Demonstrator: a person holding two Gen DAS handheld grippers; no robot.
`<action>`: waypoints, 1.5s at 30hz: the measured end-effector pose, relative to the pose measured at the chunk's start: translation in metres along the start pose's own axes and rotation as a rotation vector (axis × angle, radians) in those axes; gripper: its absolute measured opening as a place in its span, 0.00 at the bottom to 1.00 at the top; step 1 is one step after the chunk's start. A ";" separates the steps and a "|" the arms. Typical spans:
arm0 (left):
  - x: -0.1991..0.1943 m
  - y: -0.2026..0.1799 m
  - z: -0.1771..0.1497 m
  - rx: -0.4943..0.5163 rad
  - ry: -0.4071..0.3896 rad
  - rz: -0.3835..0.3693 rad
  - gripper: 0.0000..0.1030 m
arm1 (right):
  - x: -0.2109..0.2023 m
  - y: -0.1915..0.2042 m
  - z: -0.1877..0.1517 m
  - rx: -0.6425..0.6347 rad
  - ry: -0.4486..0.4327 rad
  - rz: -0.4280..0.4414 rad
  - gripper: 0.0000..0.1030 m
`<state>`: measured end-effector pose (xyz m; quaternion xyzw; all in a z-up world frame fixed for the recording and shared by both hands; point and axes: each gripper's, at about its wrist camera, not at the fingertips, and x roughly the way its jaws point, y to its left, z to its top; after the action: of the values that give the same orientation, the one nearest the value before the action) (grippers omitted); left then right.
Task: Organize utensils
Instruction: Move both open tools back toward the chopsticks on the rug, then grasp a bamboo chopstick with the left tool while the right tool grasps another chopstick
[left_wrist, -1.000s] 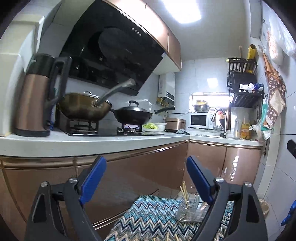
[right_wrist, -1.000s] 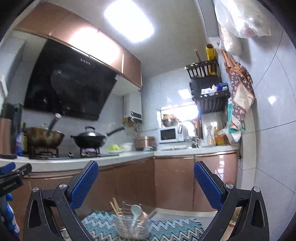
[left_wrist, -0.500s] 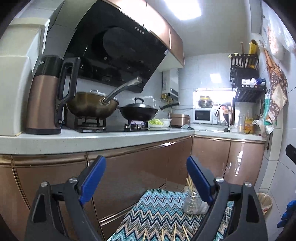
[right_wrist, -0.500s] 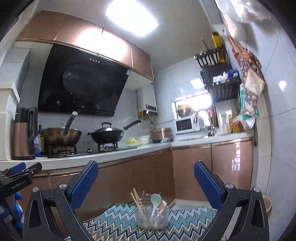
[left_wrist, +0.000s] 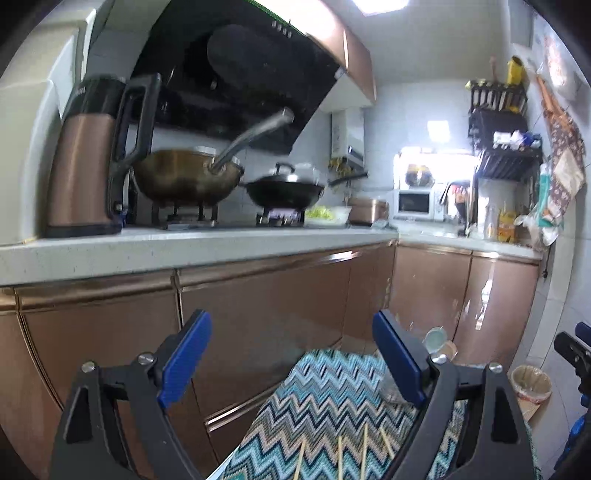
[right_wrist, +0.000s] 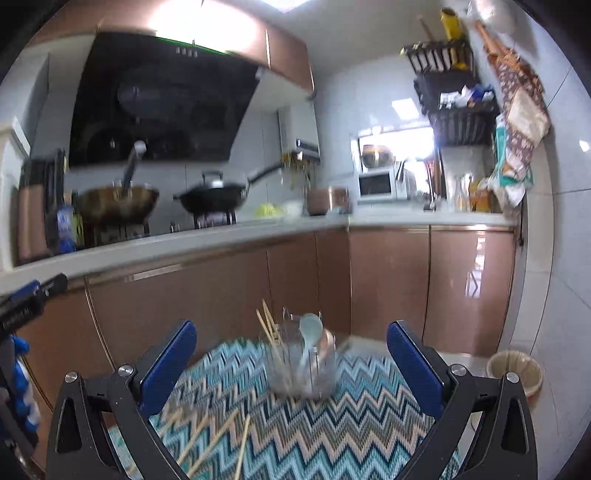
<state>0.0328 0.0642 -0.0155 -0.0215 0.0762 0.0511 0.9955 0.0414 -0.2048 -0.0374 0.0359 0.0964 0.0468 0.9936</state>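
A clear utensil holder (right_wrist: 303, 365) stands on a zigzag cloth (right_wrist: 351, 424), with chopsticks and a pale blue spoon (right_wrist: 309, 334) upright in it. Several loose wooden chopsticks (right_wrist: 218, 443) lie on the cloth nearer to me. My right gripper (right_wrist: 291, 365) is open and empty, hovering short of the holder. In the left wrist view, my left gripper (left_wrist: 291, 358) is open and empty above the cloth (left_wrist: 332, 413); loose chopsticks (left_wrist: 351, 454) lie below it. The holder (left_wrist: 439, 343) is mostly hidden behind the left gripper's right finger.
A kitchen counter (left_wrist: 184, 247) with copper cabinet doors runs along the left and back, close to the cloth's far edge. On it stand a kettle (left_wrist: 85, 166), two woks and a microwave (left_wrist: 413, 201). A small bin (right_wrist: 515, 371) sits at the right wall.
Both grippers have sunk and tipped downward; more of the cloth and the loose chopsticks has come into view. The holder has risen in both views. Jaws unchanged.
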 end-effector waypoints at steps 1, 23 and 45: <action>0.007 0.002 -0.003 0.000 0.025 0.010 0.86 | 0.003 0.000 -0.004 -0.003 0.011 -0.005 1.00; 0.171 0.004 -0.141 -0.099 0.747 -0.178 0.60 | 0.157 0.012 -0.097 -0.012 0.624 0.181 0.57; 0.274 -0.063 -0.208 -0.052 1.187 -0.337 0.15 | 0.306 0.042 -0.164 0.044 1.072 0.348 0.13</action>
<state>0.2780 0.0184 -0.2608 -0.0824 0.6115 -0.1259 0.7768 0.3050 -0.1219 -0.2525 0.0433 0.5812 0.2198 0.7823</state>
